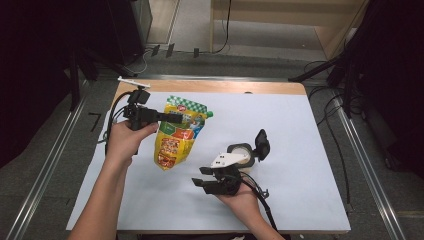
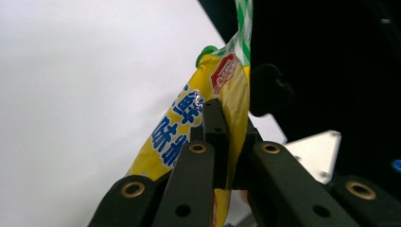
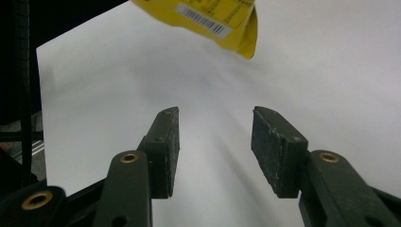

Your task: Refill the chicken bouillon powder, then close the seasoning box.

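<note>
The left gripper [image 1: 170,118] has its jaws clamped on the upper part of a yellow snack pouch [image 1: 176,137], holding it lifted above the white tabletop [image 1: 300,130] toward the far left corner, its green-checked top edge up and its bottom corner hanging free. The right gripper [image 1: 202,181] waits near the middle of the near edge, jaws apart with nothing between them, aimed at the pouch's lower corner [image 3: 246,40]. This looks like a carry or handover in progress; next, the right jaws would need to move in and close on that dangling corner.
</note>
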{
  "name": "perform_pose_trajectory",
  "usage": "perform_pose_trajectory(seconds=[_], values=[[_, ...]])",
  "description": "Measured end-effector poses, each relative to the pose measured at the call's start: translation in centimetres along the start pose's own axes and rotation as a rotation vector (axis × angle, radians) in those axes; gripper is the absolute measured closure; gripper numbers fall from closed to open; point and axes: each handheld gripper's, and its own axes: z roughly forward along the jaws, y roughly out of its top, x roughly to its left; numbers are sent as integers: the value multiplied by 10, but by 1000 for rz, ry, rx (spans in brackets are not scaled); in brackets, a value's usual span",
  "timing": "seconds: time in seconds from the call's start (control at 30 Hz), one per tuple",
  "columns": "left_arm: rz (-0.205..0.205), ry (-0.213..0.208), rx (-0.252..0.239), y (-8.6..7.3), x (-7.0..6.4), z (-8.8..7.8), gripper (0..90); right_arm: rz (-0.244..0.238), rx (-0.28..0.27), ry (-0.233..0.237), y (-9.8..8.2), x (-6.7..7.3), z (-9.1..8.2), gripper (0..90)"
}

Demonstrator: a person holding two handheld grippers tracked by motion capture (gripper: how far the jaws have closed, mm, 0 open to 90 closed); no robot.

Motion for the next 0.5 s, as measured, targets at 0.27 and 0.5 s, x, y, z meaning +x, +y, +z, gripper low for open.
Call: perform_pose_trajectory(seconds=[0.27, 0.5], values=[[0, 36, -44, 3, 11, 4, 897, 2, -11, 7, 1, 0, -2, 538], [10, 52, -56, 3, 20, 13, 897, 9, -7, 7, 1, -2, -3, 537]])
